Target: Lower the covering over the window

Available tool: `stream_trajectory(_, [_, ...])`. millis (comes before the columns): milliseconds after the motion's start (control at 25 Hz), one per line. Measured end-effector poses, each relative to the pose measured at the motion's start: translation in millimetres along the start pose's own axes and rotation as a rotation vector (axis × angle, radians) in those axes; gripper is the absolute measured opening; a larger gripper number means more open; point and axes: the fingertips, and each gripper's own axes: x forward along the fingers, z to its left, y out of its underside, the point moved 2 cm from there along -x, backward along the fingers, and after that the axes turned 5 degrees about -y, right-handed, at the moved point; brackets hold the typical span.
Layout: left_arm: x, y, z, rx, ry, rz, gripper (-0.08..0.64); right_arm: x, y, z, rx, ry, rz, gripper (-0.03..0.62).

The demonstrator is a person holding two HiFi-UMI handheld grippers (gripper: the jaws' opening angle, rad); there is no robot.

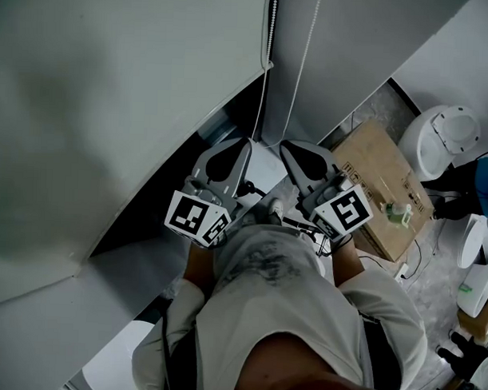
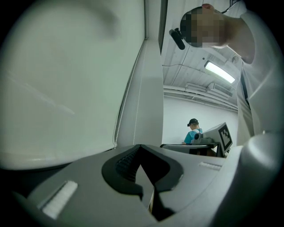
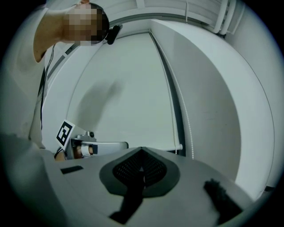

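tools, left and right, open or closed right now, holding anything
Left tool: closed, nothing seen between its jaws.
Right tool: closed, nothing seen between its jaws.

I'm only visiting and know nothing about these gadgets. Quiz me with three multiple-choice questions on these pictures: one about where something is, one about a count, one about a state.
1. Where is the cardboard box?
A) on the floor, right of the right gripper
B) on the window sill
C) on a shelf overhead

2. How many strands of bead chain hang beside the blind?
A) one
B) two
C) four

3. How do the left gripper's jaws stand?
A) wide apart
B) clamped on the chain
C) together, nothing between

Answers:
1 A: the head view shows it lying low at the right.
2 B: two thin lines run down side by side.
3 C: its own view shows the pads meeting, with the chain off to the left.
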Motion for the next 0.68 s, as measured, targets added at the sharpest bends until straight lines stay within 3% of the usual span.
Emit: stream_trajectory(680, [-3.5,0.0,-2.1,0.003,0.027,-0.011,0.002,1.0,5.1,5.4,-0.047,0.011,0.022,0.015])
